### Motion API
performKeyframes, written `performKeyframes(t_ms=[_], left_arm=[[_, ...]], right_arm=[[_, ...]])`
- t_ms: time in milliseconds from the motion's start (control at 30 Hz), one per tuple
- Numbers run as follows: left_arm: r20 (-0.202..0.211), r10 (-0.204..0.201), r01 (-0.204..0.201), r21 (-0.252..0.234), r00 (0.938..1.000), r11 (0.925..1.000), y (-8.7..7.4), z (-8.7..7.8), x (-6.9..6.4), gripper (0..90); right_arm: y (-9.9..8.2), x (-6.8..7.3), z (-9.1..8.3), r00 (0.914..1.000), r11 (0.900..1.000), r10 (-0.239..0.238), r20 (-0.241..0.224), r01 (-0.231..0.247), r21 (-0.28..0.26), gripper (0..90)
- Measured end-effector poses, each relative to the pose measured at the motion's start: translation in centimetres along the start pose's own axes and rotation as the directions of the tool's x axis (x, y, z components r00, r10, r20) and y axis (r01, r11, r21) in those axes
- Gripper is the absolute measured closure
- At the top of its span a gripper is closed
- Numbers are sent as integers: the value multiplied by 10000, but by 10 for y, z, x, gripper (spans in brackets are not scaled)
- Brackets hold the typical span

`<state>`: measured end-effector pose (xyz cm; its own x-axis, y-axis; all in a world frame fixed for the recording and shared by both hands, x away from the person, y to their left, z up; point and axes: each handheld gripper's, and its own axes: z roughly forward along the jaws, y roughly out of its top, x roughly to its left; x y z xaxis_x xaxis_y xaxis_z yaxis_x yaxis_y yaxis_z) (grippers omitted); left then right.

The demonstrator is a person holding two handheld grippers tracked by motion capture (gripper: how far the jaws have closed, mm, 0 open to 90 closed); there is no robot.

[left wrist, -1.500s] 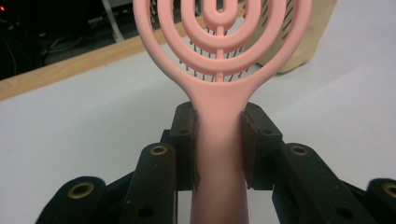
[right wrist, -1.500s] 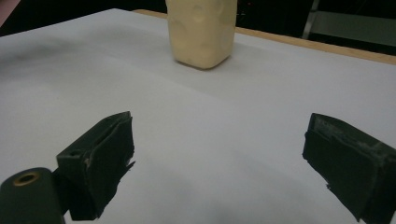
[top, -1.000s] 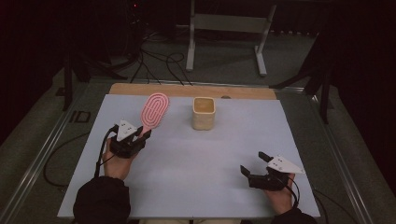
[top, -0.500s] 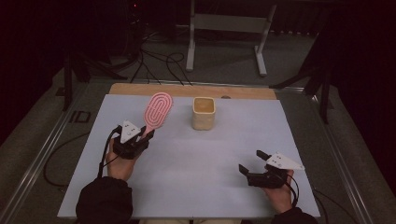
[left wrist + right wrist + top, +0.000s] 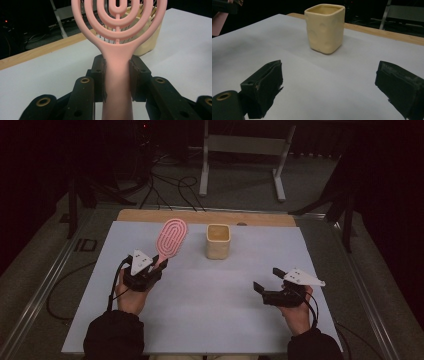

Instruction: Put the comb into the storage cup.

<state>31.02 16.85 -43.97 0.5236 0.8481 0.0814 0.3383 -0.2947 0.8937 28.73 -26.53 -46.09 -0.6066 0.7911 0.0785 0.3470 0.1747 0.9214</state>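
1. Since the earlier frame, my left gripper (image 5: 156, 266) has drawn slightly back from the cup (image 5: 218, 241).
2. It clamps the pink brush (image 5: 171, 237) by its handle, left of the cup.
3. My right gripper (image 5: 264, 286) hangs wide open, empty.
4. Likely next: lower the brush upright into the cup.

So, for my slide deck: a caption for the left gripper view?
Left tongs clamp the pink hairbrush by its handle, cream cup behind.

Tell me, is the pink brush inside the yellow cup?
No, the pink brush is clamped by its handle in the left gripper, outside the yellow cup.
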Motion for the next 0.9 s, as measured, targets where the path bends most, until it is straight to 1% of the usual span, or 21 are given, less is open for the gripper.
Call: performKeyframes(t_ms=[100, 300, 600, 767, 800, 900], left_arm=[[24, 4, -4, -103, 10000, 9999, 0, 0, -1, 702], [65, 115, -114, -167, 9999, 9998, 1, 0, -4, 702], [97, 278, -277, -126, 9996, 9995, 1, 2, -10, 702], [188, 345, -343, -80, 9992, 9994, 1, 4, -14, 702], [192, 381, -379, -73, 9991, 9993, 1, 4, -15, 701], [213, 466, -464, -98, 9987, 9989, 1, 5, -18, 702]], right_arm=[[7, -1, 5, 10000, 9999, 22, -89, -21, 123, 72], [17, 2, 15, 9994, 9999, -116, -330, 119, 82, 72], [33, 15, 31, 9966, 9982, -554, -608, 566, 173, 73], [42, 22, 42, 9955, 9977, -588, -739, 612, 307, 73], [44, 24, 44, 9945, 9969, -692, -788, 719, 314, 73], [49, 29, 50, 9929, 9961, -801, -882, 830, 296, 73]])
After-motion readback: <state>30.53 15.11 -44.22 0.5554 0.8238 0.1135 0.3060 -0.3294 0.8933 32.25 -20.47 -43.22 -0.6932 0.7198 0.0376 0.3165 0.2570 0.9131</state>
